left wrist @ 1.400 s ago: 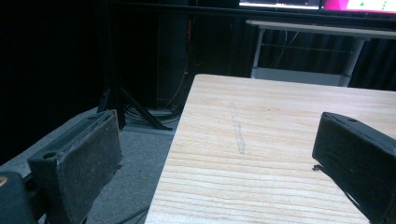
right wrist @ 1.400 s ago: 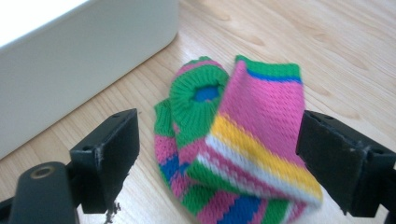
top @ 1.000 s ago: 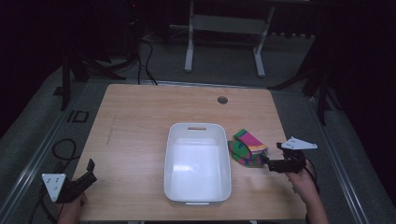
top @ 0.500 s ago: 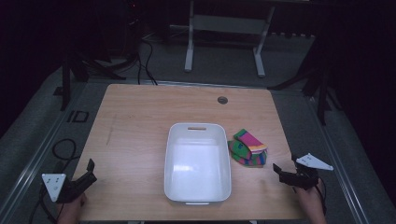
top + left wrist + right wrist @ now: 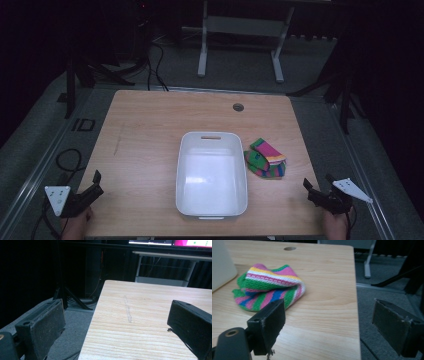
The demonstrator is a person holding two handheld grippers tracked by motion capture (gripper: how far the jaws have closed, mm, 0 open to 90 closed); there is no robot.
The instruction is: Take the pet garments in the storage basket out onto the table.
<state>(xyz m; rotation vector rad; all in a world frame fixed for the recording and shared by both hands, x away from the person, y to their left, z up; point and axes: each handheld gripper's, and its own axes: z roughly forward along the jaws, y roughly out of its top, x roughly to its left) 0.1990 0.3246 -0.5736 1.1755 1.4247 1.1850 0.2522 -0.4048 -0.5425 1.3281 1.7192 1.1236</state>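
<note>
The left black two-jaw gripper point(image 5: 95, 186) is held at the lower left of the high view, at the near left corner of the table, its jaws spread wide with nothing between them. In the left gripper view one jaw hangs over the grey floor and the other over the wood. The right black two-jaw gripper point(image 5: 312, 191) is seen at the lower right of the high view, just off the table's right edge, its jaws likewise parted and empty.

A folded knitted cloth striped in pink, green, blue and yellow point(image 5: 268, 286) is seen at the upper left of the right gripper view, lying flat on the wood beyond the nearer jaw. In the high view it is placed just beside the right wall of a white rectangular plastic tub point(image 5: 181, 165), which is set at the centre.

The light wooden tabletop point(image 5: 145, 130) is marked by a faint scratch and a round cable hole point(image 5: 238, 107). It is surrounded by grey carpet point(image 5: 40, 145), trailing cables, a white metal stand point(image 5: 240, 30) and darkness.
</note>
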